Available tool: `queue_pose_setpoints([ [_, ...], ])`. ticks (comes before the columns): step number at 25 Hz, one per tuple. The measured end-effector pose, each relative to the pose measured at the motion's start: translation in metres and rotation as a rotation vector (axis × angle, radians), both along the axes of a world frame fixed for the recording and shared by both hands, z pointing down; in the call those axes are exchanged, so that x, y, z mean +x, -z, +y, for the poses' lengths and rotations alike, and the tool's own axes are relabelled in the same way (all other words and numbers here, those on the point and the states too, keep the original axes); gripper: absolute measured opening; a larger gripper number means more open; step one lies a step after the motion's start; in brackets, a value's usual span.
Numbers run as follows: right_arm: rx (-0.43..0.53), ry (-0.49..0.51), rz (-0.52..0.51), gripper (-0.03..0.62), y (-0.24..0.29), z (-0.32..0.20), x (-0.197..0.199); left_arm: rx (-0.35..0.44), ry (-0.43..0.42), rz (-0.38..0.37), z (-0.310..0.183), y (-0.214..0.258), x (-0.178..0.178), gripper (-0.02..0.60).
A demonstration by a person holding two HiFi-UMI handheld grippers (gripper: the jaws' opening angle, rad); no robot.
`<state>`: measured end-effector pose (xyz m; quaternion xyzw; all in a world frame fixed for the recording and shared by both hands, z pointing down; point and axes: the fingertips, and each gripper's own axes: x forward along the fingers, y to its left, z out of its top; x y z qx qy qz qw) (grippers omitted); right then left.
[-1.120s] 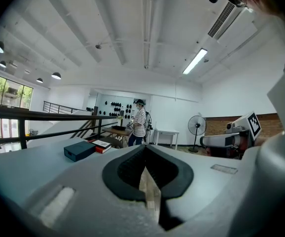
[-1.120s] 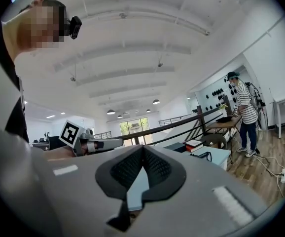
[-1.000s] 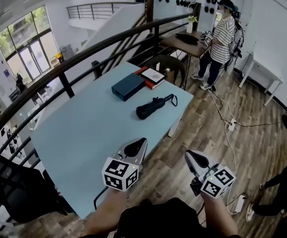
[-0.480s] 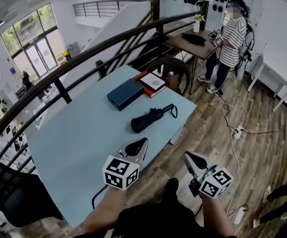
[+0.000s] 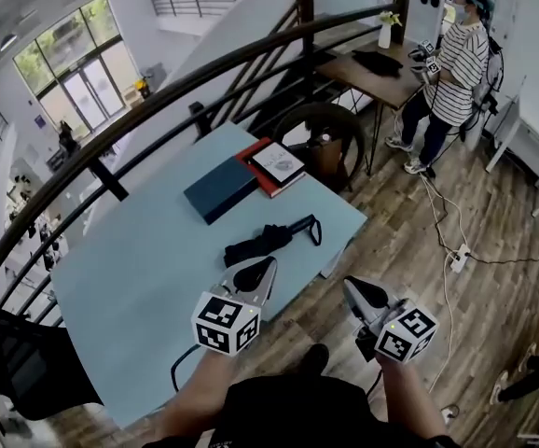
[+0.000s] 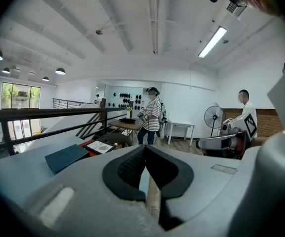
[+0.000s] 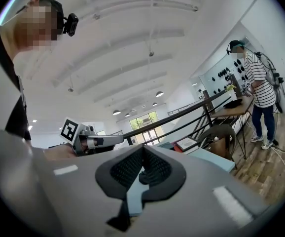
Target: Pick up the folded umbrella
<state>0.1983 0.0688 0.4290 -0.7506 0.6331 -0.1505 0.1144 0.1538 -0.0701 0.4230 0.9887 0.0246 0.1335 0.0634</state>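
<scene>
Bottom of the head view first: two forearms rise from the lower edge, a gripper in each hand. The left gripper (image 5: 262, 269) sits lower centre, over the near part of the pale blue desk (image 5: 130, 287). It is clenched, pads pressed together, with nothing between them. Its own view agrees: the tips meet, and only a sliver of desk and floor shows through the gap below. The right gripper (image 5: 355, 290) is lower right of centre, off the desk and over the wooden floor (image 5: 419, 241). It too is clenched on nothing, its tips meeting in the right gripper view.

Just beyond the left gripper's tips, mid-frame, lies the umbrella (image 5: 262, 241). It is black, folded, flat on the desk and close to the right edge, with its strap loop (image 5: 309, 230) at the right end. Neither gripper touches it.

Further up and to the left is a dark blue book (image 5: 218, 188). Right beside that sits a red book (image 5: 271, 168) with a white-faced one on top. Past the desk's far corner stands a round dark chair (image 5: 321, 131). A black railing (image 5: 158, 96) runs diagonally from lower left to top centre.

In the upper right, a wooden desk (image 5: 381, 71) carries a vase (image 5: 385, 34). A person (image 5: 458, 68) in a striped shirt stands next to it. A cable (image 5: 447, 241) trails across the floor.
</scene>
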Motion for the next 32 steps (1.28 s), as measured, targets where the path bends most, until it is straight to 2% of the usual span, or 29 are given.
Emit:
queue_pose_setpoints([
  [4,-0.001,0.052,-0.015,0.002,-0.004,-0.002,0.025,0.010,0.035,-0.022,0.003,0.001,0.022,0.003],
  [10,0.012,0.077,-0.054,0.002,-0.014,-0.007,0.049,0.017,0.062,-0.074,-0.002,-0.012,0.039,0.003],
  [19,-0.020,0.076,-0.077,0.002,-0.028,-0.026,0.065,0.019,0.035,-0.083,-0.023,-0.021,0.069,0.003],
  [25,-0.056,0.084,-0.055,0.002,-0.034,-0.064,0.076,0.007,0.018,-0.087,-0.057,-0.035,0.080,0.003],
  [32,-0.117,0.144,-0.045,0.002,-0.036,-0.135,0.065,-0.010,0.035,-0.071,-0.117,-0.043,0.078,0.003],
])
